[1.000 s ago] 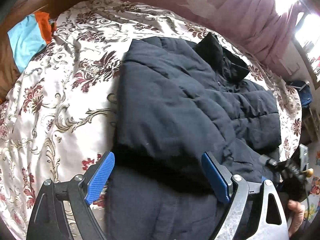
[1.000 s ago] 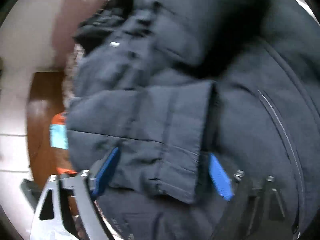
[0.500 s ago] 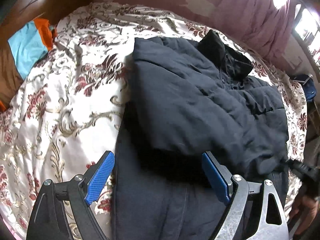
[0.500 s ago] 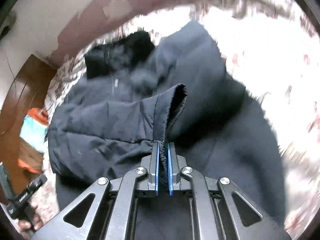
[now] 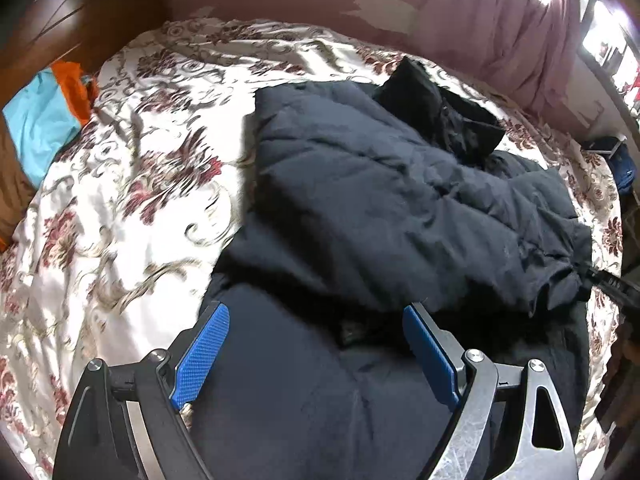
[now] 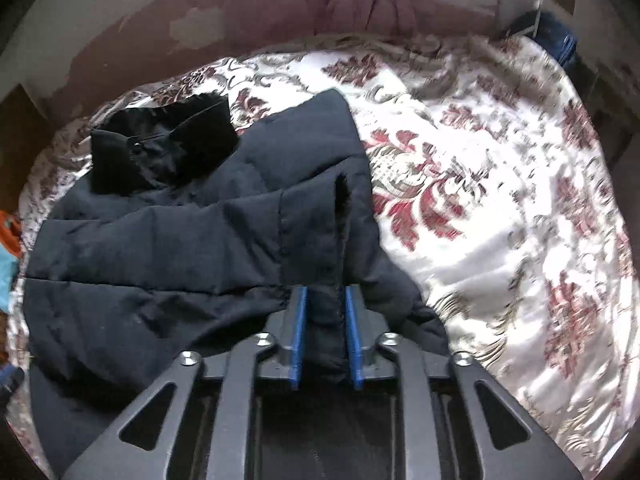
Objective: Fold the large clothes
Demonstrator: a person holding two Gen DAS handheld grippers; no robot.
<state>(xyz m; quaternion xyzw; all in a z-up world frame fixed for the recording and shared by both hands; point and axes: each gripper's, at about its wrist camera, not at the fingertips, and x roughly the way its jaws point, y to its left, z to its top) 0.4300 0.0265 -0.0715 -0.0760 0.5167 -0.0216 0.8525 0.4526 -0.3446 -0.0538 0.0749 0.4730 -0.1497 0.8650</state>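
Left wrist: left gripper (image 5: 316,354) released, jaws wide over the jacket's (image 5: 380,208) hem at 6 o'clock, nothing pinched. Jacket lies across the floral bedspread (image 5: 120,184), collar (image 5: 436,108) at 1 o'clock. Right tool only a sliver at 3 o'clock — unreadable.

Right wrist: right gripper (image 6: 326,334) has just eased wider, sleeve cuff (image 6: 320,216) between the pads, contact unclear. Blurry. Judgement: re-clamp, carry cuff flat across the chest.
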